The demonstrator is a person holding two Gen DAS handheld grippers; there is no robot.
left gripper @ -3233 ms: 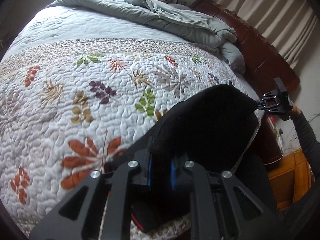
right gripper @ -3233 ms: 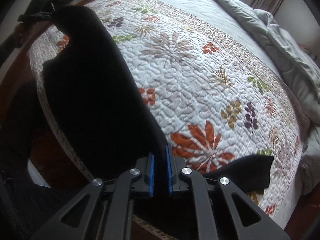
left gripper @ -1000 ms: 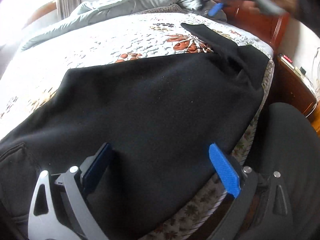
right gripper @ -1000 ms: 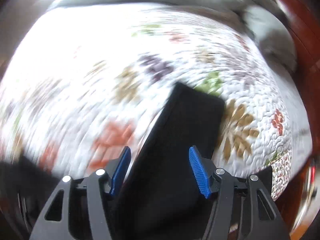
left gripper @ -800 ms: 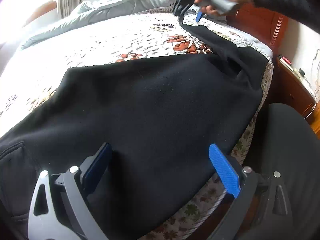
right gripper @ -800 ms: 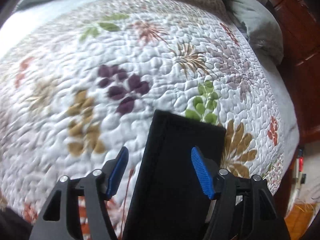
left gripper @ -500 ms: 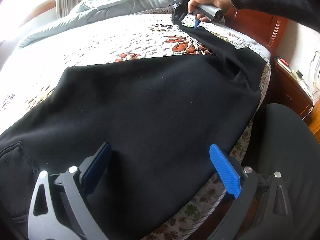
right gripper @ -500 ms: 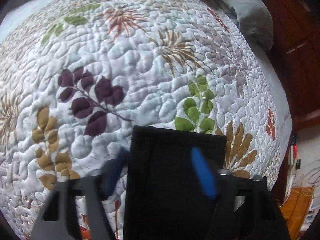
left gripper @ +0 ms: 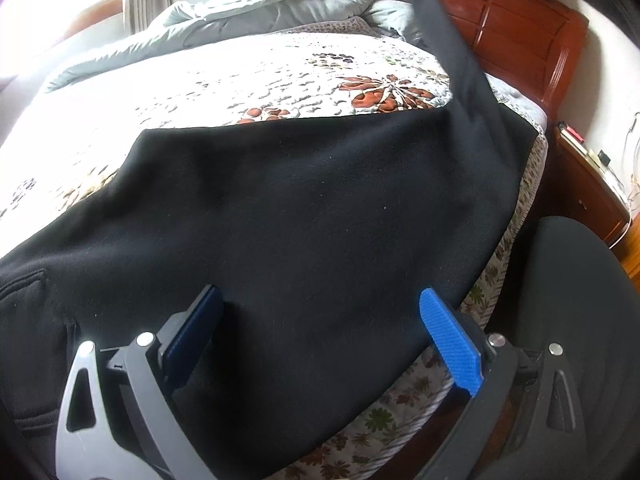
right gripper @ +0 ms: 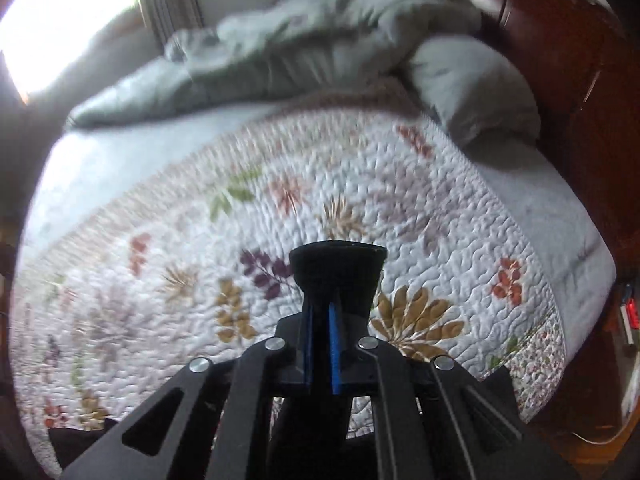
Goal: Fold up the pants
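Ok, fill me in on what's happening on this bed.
A person is folding black pants spread across the quilt. The right gripper, its jaws closing on a leg cuff, holds that leg up off the bed. The left gripper sits open over the main body of the pants near the bed's edge, gripping nothing.

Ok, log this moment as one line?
stage: fold pants | left tool: open over pants | right tool: closing on cuff, lifted above quilt

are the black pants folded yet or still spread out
Mostly spread: the black pants lie flat across the quilt, with one leg end lifted off it, pinched in the closing right gripper.
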